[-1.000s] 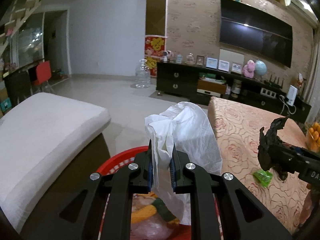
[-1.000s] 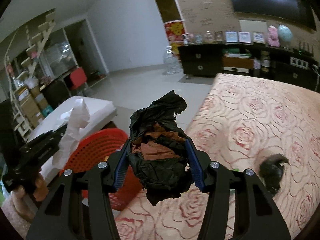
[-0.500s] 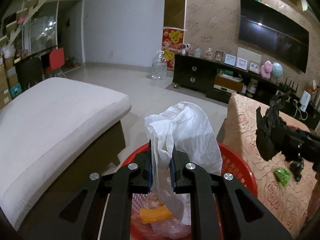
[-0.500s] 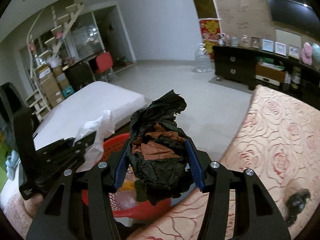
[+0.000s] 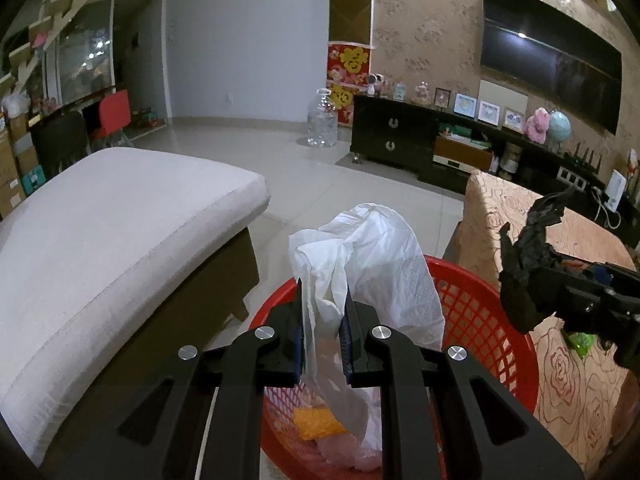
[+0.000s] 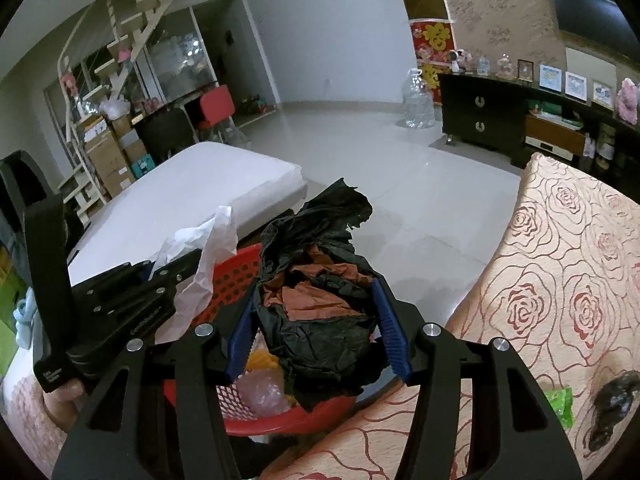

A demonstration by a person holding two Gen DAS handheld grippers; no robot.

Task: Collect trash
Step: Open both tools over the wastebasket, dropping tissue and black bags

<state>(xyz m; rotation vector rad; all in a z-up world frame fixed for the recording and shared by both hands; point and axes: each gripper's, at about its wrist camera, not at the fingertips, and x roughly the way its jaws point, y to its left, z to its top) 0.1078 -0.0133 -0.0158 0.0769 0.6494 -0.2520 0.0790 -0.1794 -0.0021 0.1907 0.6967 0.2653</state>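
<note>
Both claws carry a load over the bin right now. My left gripper point(image 5: 323, 330) is pinched nearly closed on a crumpled white paper tissue point(image 5: 370, 256), which hangs above the round red plastic mesh basket point(image 5: 476, 304). My right gripper point(image 6: 318, 330) holds a crumpled black plastic bag with a rust-brown scrap inside point(image 6: 320, 300), jaws at a middling width and pressed against the wad, just over the basket's near rim beside the edge of the rose-patterned cloth-covered table point(image 6: 576, 248).

I judge the job well along but unfinished: the basket already holds an orange wrapper point(image 5: 316, 422) and a pale pink plastic wad point(image 6: 262, 394), and neither carried piece has been dropped yet.

Left on the table near its front edge I count two pieces: one small green wrapper point(image 6: 560, 404) and one dark crumpled lump point(image 6: 612, 404).

Count: two grippers, two pieces in hand, one basket, at least two pieces inside it, two pieces waiting.
</note>
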